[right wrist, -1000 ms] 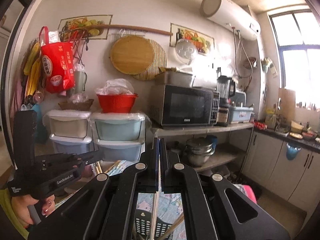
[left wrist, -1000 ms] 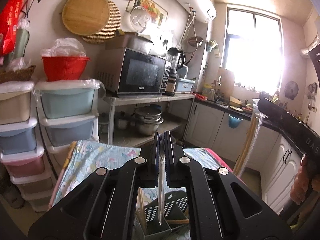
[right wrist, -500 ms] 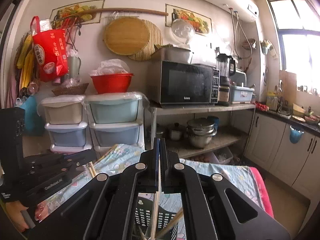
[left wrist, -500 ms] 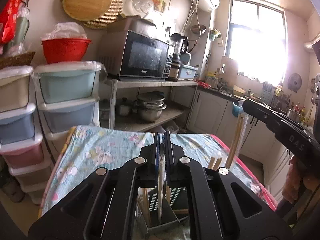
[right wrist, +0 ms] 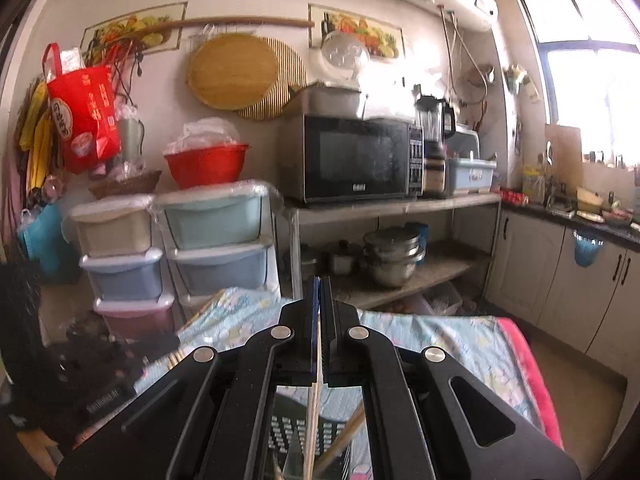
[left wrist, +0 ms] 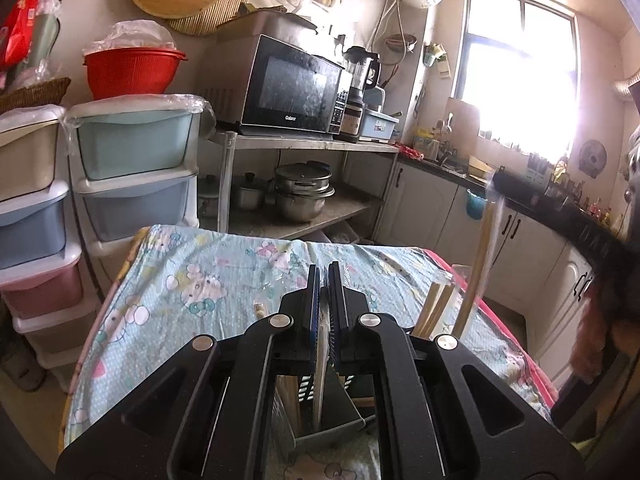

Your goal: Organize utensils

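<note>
While each hand-held gripper (left wrist: 324, 280) (right wrist: 320, 292) pinches, seemingly, a chopstick (right wrist: 312, 420), both hang above the caddy (left wrist: 336, 412).

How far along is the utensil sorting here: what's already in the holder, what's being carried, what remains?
Done: several wooden chopsticks already stand in the dark slotted utensil holder on the cartoon-print tablecloth. In hand: the left gripper is shut on a thin serrated metal utensil above the holder; the right gripper is shut on a pale chopstick. Left: lowering and releasing both. No other loose utensils show.

A cartoon-print cloth (left wrist: 208, 280) is covering the worktop (left wrist: 516, 344), and a dark slotted utensil holder (left wrist: 340, 408) is standing on it.
</note>
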### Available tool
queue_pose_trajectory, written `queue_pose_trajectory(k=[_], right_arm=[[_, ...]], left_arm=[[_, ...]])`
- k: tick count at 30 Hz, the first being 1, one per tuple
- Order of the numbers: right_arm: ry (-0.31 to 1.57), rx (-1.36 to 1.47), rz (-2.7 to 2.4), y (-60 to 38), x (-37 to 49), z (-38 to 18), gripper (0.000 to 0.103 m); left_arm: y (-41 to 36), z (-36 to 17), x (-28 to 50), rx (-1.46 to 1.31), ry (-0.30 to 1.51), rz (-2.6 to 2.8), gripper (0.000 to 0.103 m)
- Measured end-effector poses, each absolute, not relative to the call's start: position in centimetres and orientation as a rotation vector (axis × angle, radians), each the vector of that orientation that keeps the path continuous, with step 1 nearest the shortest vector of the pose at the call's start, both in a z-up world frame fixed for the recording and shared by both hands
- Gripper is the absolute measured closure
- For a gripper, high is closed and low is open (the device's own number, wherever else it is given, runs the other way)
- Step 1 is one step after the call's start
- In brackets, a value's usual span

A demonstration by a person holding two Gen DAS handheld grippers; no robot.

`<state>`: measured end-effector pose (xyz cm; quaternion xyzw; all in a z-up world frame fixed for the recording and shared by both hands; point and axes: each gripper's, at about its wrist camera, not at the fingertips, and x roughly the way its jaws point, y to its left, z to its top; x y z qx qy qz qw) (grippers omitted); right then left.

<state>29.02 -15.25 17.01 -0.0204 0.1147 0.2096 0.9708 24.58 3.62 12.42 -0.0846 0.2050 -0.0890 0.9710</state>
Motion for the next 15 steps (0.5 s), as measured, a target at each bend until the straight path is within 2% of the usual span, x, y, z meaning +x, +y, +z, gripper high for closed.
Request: queue_pose_trajectory(k=[8,15], right_arm=[[0.178,-0.014,0.42,-16.0,29.1,19.3,0.102],[0.257,-0.027,0.413,-15.7,29.9,16.6,0.102]], left_arm=[[3.6,12.4,24.6,-0.175,0.415,-0.178,0.101],[3.6,12.2,24.7,-0.177,0.421,-0.167,0.101]])
